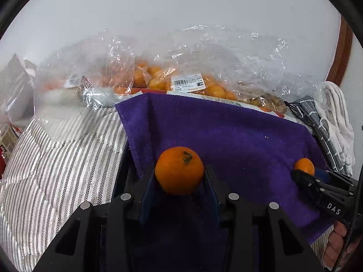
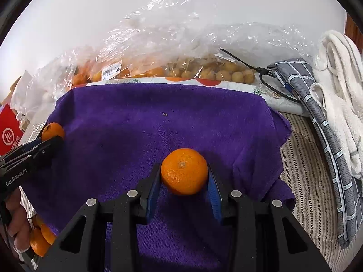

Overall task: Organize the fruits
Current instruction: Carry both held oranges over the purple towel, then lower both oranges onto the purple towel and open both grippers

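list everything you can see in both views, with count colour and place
held tangerines: 2, orange, one in the left gripper, one in the right gripper, both over the towel
loose tangerines: a few, orange, lower left edge of the right view
towel: 1, purple, spread in the middle
striped cloth: 1, grey and white, under the towel
plastic bags: several, clear, at the back, holding orange fruit and tan fruit
price label: 1, white, on a bag
folded cloths: 2, grey check and white, far right
left gripper: 1, black, blue pads
right gripper: 1, black, blue pads
hand: 1, lower left, right view
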Motion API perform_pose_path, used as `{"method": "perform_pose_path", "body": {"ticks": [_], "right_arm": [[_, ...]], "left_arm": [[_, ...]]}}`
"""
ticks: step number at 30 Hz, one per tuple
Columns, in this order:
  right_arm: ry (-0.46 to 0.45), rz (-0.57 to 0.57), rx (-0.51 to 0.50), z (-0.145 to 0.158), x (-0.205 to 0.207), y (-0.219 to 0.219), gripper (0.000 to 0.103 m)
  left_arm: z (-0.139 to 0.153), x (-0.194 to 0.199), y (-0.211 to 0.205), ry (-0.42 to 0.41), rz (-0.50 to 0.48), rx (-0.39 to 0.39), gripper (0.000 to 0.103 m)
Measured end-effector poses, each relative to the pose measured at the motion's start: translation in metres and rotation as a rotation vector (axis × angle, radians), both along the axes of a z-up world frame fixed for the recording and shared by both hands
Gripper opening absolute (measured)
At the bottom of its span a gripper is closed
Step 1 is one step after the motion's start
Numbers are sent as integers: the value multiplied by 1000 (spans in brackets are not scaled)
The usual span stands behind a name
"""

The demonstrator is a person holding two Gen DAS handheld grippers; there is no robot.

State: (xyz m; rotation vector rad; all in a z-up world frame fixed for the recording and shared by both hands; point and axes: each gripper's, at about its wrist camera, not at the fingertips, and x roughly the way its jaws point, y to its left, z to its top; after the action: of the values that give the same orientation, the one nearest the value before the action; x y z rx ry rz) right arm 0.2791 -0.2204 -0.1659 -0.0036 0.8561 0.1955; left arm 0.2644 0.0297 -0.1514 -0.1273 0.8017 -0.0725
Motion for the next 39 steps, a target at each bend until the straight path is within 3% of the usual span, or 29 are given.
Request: {"method": "perform_pose_path", "body": {"ticks": [16,19,22,26,32,36,39], "right_arm": [[2,-17,23,-2,1,-4,40],[-3,-17,19,-1,0,-4,43],[-12,-9,18,0,-2,-3,54],[-33,-12,31,4,-4,-4,73],[-58,-19,42,14,-11,-4,73],[-107,-23,69,34,-20,-4,73],[-129,-35,88,52,-33,-4,73]], "left_arm": [[-4,0,-4,-2,-12,31,40],[-3,0,-3,-1,-10,23,40],[-2,-1,-2,-8,-9,11,43],[5,-6,3,-57,1,-25,54],[17,-21,6,-154,33,-18,55],[30,-36,13,-239,64,-22,55],[35,-41,18,-253,79,-38,56]]}}
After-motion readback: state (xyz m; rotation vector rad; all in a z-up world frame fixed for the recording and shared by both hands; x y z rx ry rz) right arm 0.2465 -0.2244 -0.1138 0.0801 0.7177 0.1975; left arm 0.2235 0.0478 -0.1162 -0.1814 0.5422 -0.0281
